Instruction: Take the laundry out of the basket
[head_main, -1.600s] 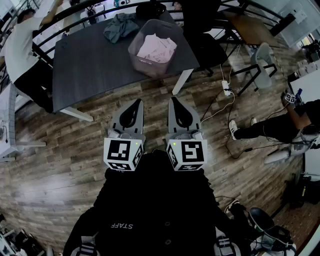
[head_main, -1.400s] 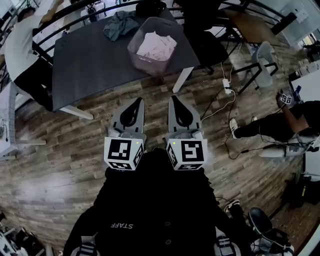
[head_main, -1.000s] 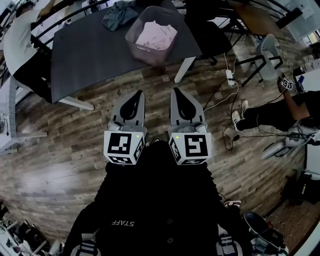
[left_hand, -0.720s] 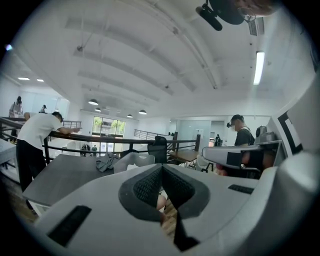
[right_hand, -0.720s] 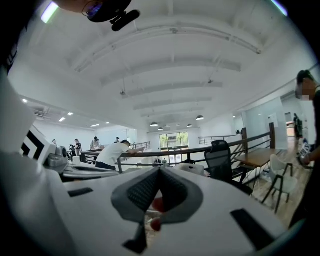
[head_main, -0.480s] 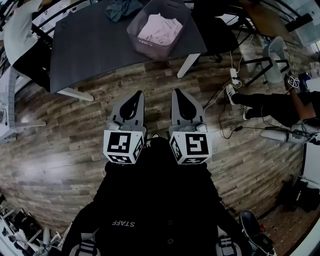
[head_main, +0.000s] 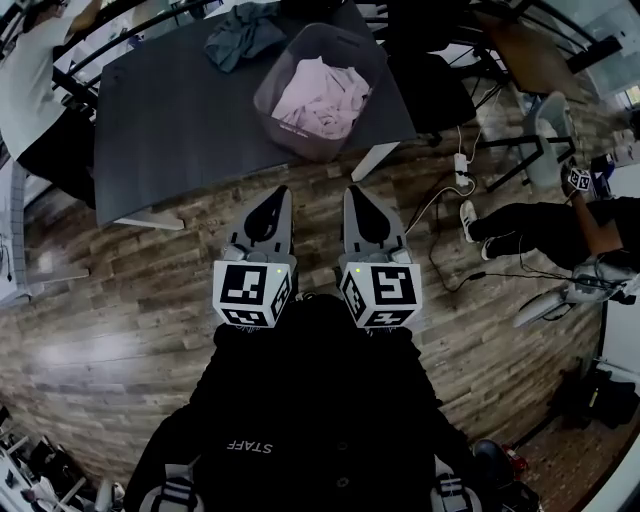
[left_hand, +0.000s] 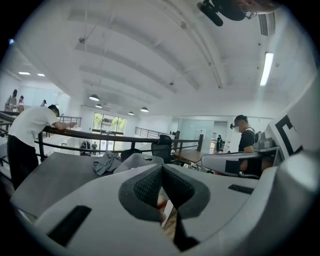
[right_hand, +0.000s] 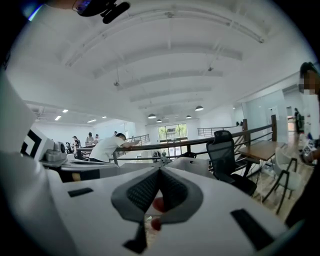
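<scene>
Spreading across most of the head view, a wood-plank floor (head_main: 100, 330) takes up the frame from the left edge to the right. A dark table (head_main: 170, 130) fills the upper left and upper centre, its white leg showing below the near edge. At the bottom centre is the black top (head_main: 300, 420) of the person who holds the tools. Another person in a white shirt (head_main: 30, 70) leans at the upper left corner, and a seated person in black trousers (head_main: 545, 220) is at the right edge.

On the table's right end, at the upper centre of the frame, stands the laundry basket (head_main: 330, 150), translucent and upright. The laundry (head_main: 325, 95), a pale pink heap, lies inside it. A grey-green cloth (head_main: 245, 32) lies crumpled on the tabletop just to the upper left of the basket.

In the middle of the frame the left gripper (head_main: 277, 195) and the right gripper (head_main: 355, 190) are held side by side over the floor, tips toward the table and well short of the basket. Each gripper's own view shows its ribbed pads (left_hand: 147, 187) pressed together with nothing between them: both tongs are clenched and empty.

A white power strip (head_main: 463, 165) lies on the floor right of the table leg.
</scene>
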